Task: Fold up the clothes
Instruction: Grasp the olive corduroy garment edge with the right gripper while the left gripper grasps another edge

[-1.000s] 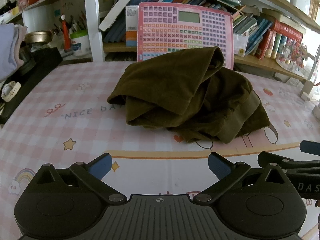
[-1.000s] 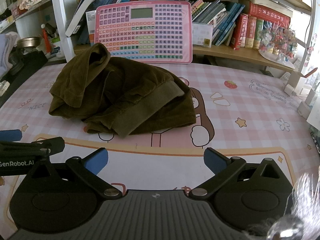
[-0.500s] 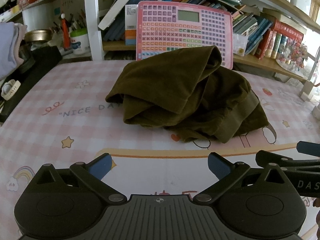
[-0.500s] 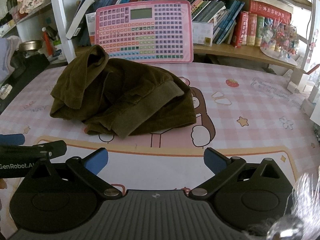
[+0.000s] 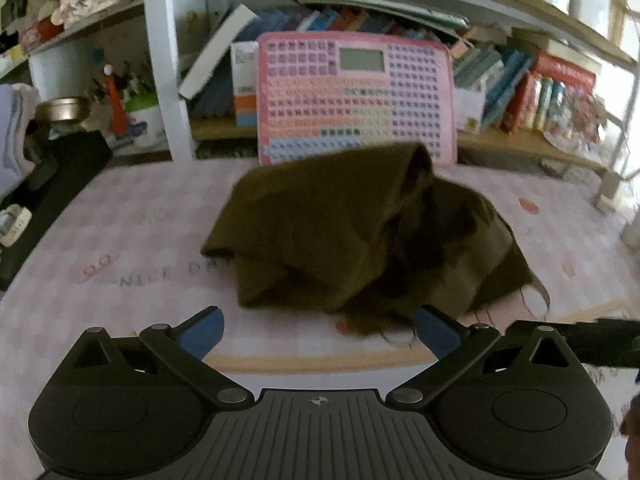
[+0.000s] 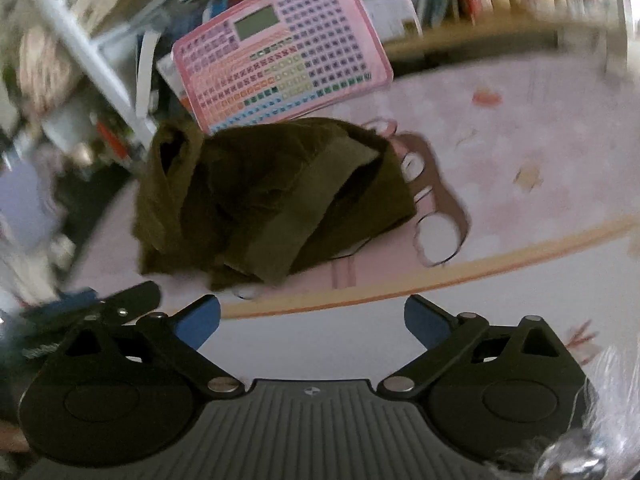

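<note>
The crumpled olive garment (image 5: 352, 236) lies heaped on the pink mat (image 5: 120, 248) directly before the pink keyboard toy (image 5: 356, 96), ahead of both empty, spread-jawed grippers, the left gripper (image 5: 320, 330) appearing nearer than the right gripper (image 6: 312, 316).

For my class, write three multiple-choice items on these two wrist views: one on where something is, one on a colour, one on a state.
1. Where does the crumpled olive-brown velvet garment lie?
A. on the pink checked table mat
B. on a shelf
C. in a gripper

2. What colour are the gripper fingertips?
A. red
B. blue
C. green

3. What state is the left gripper in?
A. shut on cloth
B. open, empty
C. out of view

Answers: 1 A, the heap rests on the mat; 2 B, the pads show blue; 3 B, fingers apart, short of the cloth.
</note>
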Motion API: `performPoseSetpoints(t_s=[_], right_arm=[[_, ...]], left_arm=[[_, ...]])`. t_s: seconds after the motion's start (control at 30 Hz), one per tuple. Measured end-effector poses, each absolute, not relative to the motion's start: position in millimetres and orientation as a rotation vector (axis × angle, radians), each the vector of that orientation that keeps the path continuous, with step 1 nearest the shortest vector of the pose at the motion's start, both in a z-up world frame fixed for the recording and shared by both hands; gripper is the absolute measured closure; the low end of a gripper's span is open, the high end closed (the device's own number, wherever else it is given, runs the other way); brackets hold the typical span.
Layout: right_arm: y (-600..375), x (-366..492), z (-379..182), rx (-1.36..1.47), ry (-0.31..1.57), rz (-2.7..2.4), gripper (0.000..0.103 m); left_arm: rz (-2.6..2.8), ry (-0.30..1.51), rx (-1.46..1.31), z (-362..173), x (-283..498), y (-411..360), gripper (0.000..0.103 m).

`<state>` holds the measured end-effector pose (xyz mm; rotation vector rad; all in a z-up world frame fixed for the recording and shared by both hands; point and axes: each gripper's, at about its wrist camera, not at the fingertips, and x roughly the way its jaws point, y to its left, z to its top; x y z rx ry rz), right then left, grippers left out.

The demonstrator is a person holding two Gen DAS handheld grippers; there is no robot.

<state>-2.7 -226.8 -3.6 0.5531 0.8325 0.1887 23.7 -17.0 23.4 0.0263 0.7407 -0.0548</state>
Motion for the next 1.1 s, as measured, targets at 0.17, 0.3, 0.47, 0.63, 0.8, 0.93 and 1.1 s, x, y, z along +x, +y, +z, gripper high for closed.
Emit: performPoseSetpoints(t_s=[0.17, 0.3, 0.47, 0.63, 0.8, 0.93, 1.1], right_arm=[[-246.4, 8.9, -16.5, 0.902, 0.849, 0.286, 0.020], [-244.0, 21.1, -24.3, 0.982, 0.888, 0.295, 0.032], [-229.6, 46.0, -32.4, 0.944, 0.906, 0.273, 0.044], [-214.3, 68.0, -47.3, 0.958, 0.917, 0.234, 0.055], [-217.7, 70.2, -51.5, 1.001, 0.910, 0.234, 0.100], [-236.0, 49.1, -35.3, 0.945, 0.873, 0.342, 0.100], [-243.5, 22.8, -25.2, 0.857, 0.882, 0.449, 0.100]], left_arm=[[-0.029, 0.710, 0.009, 30.9, 25.1, -12.5, 0.000], [-0.013, 0.719, -0.005, 27.7, 20.3, -11.2, 0.000], [-0.007, 0.729, -0.009, 27.0, 15.7, -11.2, 0.000], [0.013, 0.728, 0.003, 30.9, 13.1, -7.4, 0.000], [0.023, 0.704, 0.016, 40.6, 17.8, -3.2, 0.000], [-0.093, 0.656, 0.043, 59.6, 24.4, -13.4, 0.000], [-0.363, 0.631, 0.149, 75.5, 45.4, -64.9, 0.000]])
